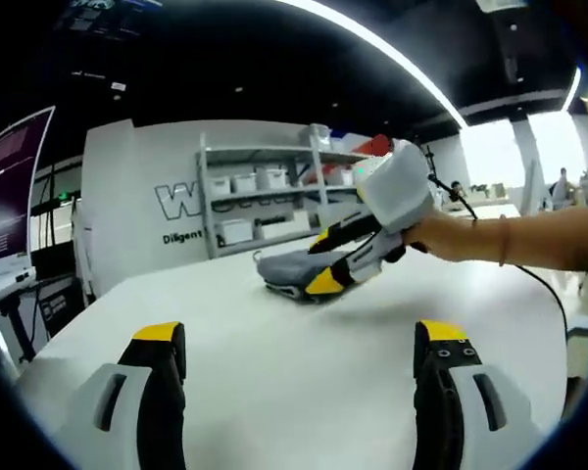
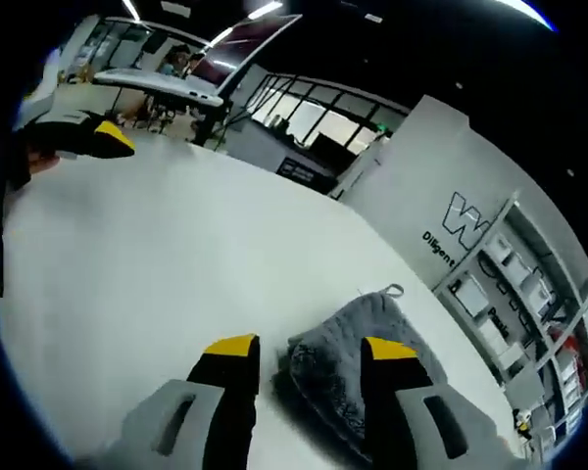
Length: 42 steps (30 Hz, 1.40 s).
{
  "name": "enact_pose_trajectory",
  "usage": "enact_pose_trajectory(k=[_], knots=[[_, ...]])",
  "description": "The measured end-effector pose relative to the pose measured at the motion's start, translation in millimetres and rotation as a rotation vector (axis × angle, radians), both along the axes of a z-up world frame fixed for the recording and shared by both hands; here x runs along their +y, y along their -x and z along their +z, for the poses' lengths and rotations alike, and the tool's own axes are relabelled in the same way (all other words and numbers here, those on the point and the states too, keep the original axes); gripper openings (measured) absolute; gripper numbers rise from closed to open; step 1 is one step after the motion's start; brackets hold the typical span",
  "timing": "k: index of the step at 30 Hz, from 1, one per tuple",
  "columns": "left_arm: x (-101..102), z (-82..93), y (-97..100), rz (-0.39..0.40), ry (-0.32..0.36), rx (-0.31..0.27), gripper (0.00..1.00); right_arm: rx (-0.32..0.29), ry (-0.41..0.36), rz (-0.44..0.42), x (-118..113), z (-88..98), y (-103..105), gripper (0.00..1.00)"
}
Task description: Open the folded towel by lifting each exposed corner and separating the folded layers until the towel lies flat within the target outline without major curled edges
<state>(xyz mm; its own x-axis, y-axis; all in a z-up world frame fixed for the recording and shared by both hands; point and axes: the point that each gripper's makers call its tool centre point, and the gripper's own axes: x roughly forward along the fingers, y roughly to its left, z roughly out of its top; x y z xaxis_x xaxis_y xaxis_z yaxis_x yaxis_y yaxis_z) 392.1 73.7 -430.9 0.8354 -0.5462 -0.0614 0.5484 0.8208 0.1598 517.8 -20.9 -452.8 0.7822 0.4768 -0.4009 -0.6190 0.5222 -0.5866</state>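
Broad, flat white surface (image 1: 274, 343), stretching across both views. Behind its far edge in the left gripper view, a white wall panel with dark lettering (image 1: 142, 211), then a grey metal shelving rack holding white storage boxes (image 1: 265, 201).

Small folded grey terry towel (image 1: 294, 269), lying on the surface toward that far edge, still bunched in layers. In the right gripper view, same towel (image 2: 343, 367) seen close, with a small hanging loop (image 2: 392, 290) at one corner pointing away.

Right tongs (image 2: 309, 357), grey with black and yellow tips, spread apart and lowered at the towel's edge; one tip on the bare surface just beside the cloth, the other over the cloth itself. Not clamped on anything. Seen from the left gripper view, right tongs (image 1: 338, 262) held by a bare hand (image 1: 441, 237), tips at the towel.

Left tongs (image 1: 299, 343), spread wide apart over bare surface, well apart from the towel, holding nothing.
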Motion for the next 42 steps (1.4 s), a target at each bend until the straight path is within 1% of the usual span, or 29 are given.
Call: enact_pose_trajectory(k=[3, 5, 7, 8, 10, 12, 15, 17, 20, 23, 26, 27, 29, 30, 32, 34, 36, 39, 42], knots=[[2, 2.4, 1.1, 0.002, 0.0, -0.007, 0.95, -0.025, 0.081, -0.017, -1, -6.8, -6, 0.26], [2, 1.9, 6.9, 0.002, -0.009, -0.013, 0.95, -0.041, 0.135, -0.042, -4, -10.1, -8, 0.19], [4, 0.0, 8.2, 0.001, -0.006, -0.009, 0.95, -0.069, 0.16, -0.052, -7, -9.1, -10, 0.08], [5, -1.4, 9.3, -0.001, -0.004, -0.007, 0.95, -0.064, 0.152, -0.052, -6, -9.4, -9, 0.08], [5, -4.2, 10.7, -0.003, -0.008, -0.003, 0.95, -0.045, 0.126, -0.049, -6, -9.6, -7, 0.06], [6, -9.2, 11.4, -0.003, -0.018, 0.01, 0.95, -0.04, 0.104, -0.057, -7, -7.6, -9, 0.05], [6, -9.0, 13.3, -0.005, -0.006, 0.011, 0.95, -0.035, 0.028, -0.079, -10, 1.5, -10, 0.05], [8, -7.6, 13.2, -0.002, -0.003, 0.008, 0.94, -0.036, 0.009, -0.078, -12, 7.3, -8, 0.05], [11, -7.4, 11.5, 0.009, 0.001, 0.008, 0.94, -0.039, -0.043, -0.08, -15, 16.1, -9, 0.05], [12, -8.8, 10.3, 0.014, 0.001, 0.015, 0.94, -0.042, -0.101, -0.092, -21, 27.5, -23, 0.05], [11, -9.7, 10.1, 0.014, 0.001, 0.02, 0.94, -0.026, -0.161, -0.109, -27, 33.7, -27, 0.05], [11, -9.9, 10.1, 0.013, -0.001, 0.021, 0.94, -0.028, -0.188, -0.11, -30, 38.5, -30, 0.05], [9, -9.6, 10.8, 0.009, -0.003, 0.02, 0.94, -0.028, -0.211, -0.122, -35, 43.2, -32, 0.05], [8, -9.0, 11.2, 0.006, -0.002, 0.019, 0.94, -0.02, -0.236, -0.16, -42, 45.4, -34, 0.05], [7, -8.0, 12.0, 0.006, -0.006, 0.018, 0.93, -0.015, -0.252, -0.165, -49, 49.9, -36, 0.05], [5, -4.4, 14.5, 0.002, 0.0, 0.015, 0.93, -0.02, -0.287, -0.176, -56, 57.1, -35, 0.05], [1, -0.7, 16.5, -0.005, -0.002, 0.004, 0.93, -0.025, -0.352, -0.189, -63, 69.0, -38, 0.05], [-5, 1.0, 18.4, -0.018, -0.016, 0.0, 0.93, -0.033, -0.384, -0.198, -75, 80.1, -36, 0.05], [-11, -1.7, 19.5, -0.03, -0.039, 0.005, 0.93, -0.052, -0.428, -0.231, -94, 90.8, -35, 0.05]])
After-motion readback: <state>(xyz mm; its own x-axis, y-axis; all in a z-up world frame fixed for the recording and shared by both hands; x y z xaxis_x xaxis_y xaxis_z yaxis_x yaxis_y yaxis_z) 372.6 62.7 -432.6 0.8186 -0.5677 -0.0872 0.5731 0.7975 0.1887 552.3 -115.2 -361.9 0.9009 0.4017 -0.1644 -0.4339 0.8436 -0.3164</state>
